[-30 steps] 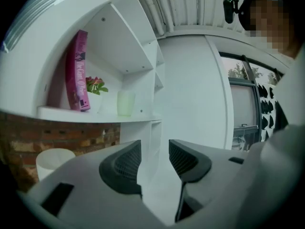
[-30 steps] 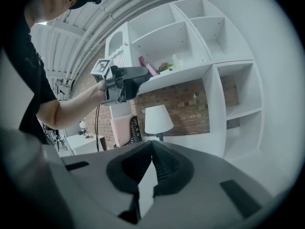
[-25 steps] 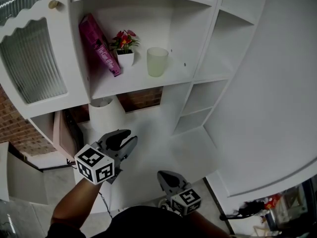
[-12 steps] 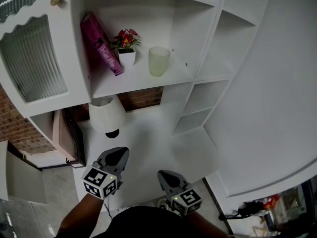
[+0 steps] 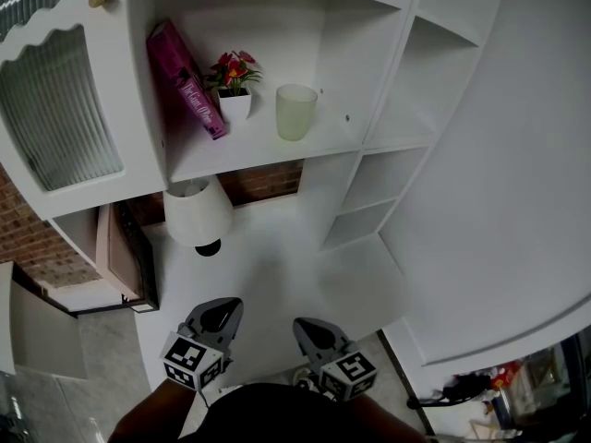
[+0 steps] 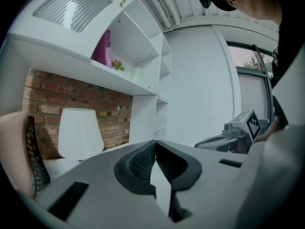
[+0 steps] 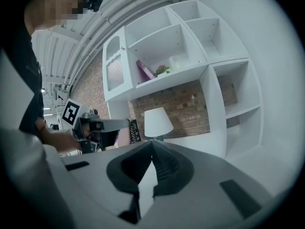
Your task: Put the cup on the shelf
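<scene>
Lower than a second ago, the left gripper (image 5: 220, 312) has its jaws just closed, pressed together with nothing between them. Just beside it, the right gripper (image 5: 314, 330) is also clenched and empty. Well apart from both, the pale green cup (image 5: 295, 112) stands upright on the shelf (image 5: 268, 155), near a small flower pot (image 5: 234, 107).

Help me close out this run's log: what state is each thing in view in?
cup: upright on the shelf, free of both tools.
book: leaning against the shelf's left wall.
flower pot: upright between book and cup.
lamp: upright on the counter.
cabinet door: shut.
left tool: jaws just closed together, empty.
right tool: jaws together, empty.
</scene>
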`<state>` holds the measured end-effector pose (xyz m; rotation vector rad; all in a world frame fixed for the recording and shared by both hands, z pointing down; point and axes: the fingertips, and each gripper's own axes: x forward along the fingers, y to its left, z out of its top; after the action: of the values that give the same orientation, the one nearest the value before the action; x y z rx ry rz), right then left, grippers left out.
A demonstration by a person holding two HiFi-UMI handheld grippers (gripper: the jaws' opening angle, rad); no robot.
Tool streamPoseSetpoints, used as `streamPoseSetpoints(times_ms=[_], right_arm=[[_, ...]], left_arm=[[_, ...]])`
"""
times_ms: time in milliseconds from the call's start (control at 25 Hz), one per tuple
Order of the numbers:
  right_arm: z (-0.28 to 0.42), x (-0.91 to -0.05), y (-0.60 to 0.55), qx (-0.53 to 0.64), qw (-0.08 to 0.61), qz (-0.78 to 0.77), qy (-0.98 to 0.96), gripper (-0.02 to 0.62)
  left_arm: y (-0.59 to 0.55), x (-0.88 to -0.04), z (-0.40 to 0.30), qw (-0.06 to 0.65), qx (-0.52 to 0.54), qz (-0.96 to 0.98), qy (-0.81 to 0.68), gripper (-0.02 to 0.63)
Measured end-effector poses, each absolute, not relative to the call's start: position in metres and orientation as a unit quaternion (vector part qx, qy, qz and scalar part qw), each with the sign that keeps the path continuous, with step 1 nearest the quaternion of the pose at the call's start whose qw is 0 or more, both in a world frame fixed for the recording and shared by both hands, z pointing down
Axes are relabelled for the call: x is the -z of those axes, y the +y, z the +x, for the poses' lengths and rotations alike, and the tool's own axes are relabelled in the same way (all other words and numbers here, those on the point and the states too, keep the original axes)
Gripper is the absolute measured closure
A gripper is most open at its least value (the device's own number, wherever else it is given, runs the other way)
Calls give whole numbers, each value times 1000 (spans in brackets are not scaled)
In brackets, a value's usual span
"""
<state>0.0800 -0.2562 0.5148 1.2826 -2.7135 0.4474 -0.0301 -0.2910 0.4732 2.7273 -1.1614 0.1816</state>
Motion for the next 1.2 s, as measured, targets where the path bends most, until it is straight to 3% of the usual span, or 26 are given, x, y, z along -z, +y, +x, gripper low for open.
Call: streamPoseSetpoints(times_ms=[320,1200], right_arm=[[73,-518,-254,-152,66,416,-894,592],[75,-523,-261,-143,66,419,-894,592]], left_arm=[[-272,-495,-27,108,-73,915,-381,598],[-259,-496,-30,80,-72,917,-383,600]])
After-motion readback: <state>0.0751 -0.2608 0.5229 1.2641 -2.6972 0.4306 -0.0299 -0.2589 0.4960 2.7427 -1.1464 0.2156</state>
